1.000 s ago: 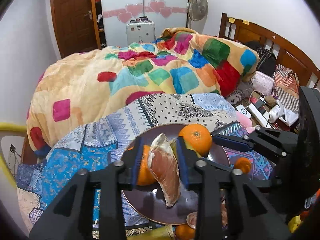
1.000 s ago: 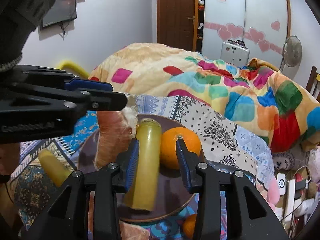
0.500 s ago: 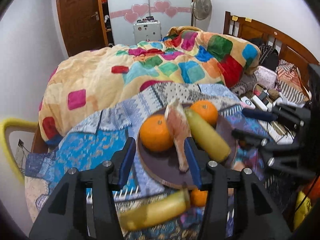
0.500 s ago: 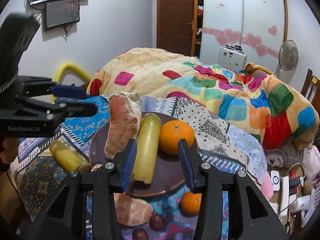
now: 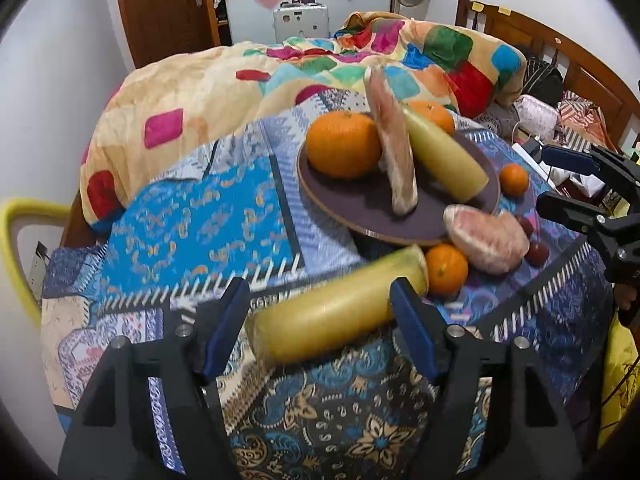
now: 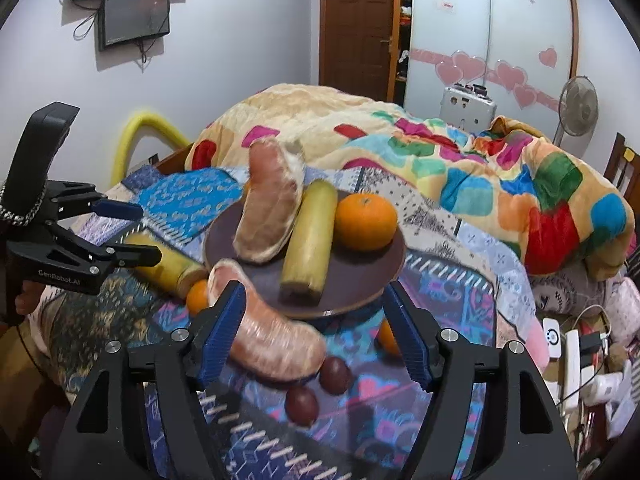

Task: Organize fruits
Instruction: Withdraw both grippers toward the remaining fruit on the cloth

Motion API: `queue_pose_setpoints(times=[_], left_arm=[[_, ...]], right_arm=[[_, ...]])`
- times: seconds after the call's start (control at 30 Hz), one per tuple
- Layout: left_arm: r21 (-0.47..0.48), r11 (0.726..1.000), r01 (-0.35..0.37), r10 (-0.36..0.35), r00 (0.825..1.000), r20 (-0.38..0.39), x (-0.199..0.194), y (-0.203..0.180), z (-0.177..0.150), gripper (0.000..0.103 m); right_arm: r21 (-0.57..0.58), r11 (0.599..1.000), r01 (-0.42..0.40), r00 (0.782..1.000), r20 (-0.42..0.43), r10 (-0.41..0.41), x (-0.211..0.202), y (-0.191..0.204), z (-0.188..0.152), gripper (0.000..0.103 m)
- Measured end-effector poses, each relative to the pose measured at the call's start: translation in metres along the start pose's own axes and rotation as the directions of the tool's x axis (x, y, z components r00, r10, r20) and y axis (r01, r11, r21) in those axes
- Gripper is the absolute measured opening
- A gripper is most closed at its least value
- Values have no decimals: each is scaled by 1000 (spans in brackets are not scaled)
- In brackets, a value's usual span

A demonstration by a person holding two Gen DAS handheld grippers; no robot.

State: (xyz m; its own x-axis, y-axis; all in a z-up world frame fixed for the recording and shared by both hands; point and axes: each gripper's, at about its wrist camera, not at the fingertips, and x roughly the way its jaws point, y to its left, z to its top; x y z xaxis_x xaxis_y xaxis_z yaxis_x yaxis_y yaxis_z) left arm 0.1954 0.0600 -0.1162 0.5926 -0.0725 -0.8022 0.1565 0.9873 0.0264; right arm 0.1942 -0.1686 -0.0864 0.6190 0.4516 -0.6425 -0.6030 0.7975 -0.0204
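Fruits are what this is all about, and they sit in two groups on the patterned cloth (image 5: 192, 232) spread over the bed. The dark round plate (image 5: 360, 208) near the cloth's far edge already carries an orange (image 5: 343, 144), a pomelo wedge (image 5: 394, 152) standing on its edge, a yellow banana-like piece (image 5: 444, 156) leaning against it, and a second orange (image 6: 365, 216) behind. The wedge looks propped that way so the plate has room for more.

Off the plate, toward the cloth's near edge, lie the leftovers: a second yellow piece (image 5: 336, 312), a small orange (image 5: 446, 269), another pomelo wedge (image 6: 272, 328), two dark round fruits (image 6: 320, 388), and one more small orange (image 5: 514, 178) at the plate's right rim.

The left gripper (image 5: 320, 328) points down at the loose yellow piece, which lies crosswise between its blue pads; the jaws are opening and do not press on it, so I read this as lining up for a pick. The right gripper (image 6: 316, 336) is opening too, wide, with the loose pomelo wedge lying partly between its fingers, close to the left one, but not pinched. Each claw seems to have taken the stray fruit nearest its own side, which keeps the two from crossing. The yellow piece lies at an angle, so the left claw may need to square up first.
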Motion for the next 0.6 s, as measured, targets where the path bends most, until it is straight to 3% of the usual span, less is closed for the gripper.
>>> queue_pose_setpoints(times=[0.23,0.47,0.6], left_arm=[[44,999,-2,2,1000,-10,13,-5,-7,91],[108,994,35,-35,999,-3,22,-22,4,92],[137,990,41,-41,999,-3,29,-28,4,84]], right_arm=[[-24,1000,-17,999,-34,17,5,6,-13,77],[-60,997,-43,996,-84,38,21,14,-19,77],[-78,995,-63,992,-110,54,30,18,-20,77]])
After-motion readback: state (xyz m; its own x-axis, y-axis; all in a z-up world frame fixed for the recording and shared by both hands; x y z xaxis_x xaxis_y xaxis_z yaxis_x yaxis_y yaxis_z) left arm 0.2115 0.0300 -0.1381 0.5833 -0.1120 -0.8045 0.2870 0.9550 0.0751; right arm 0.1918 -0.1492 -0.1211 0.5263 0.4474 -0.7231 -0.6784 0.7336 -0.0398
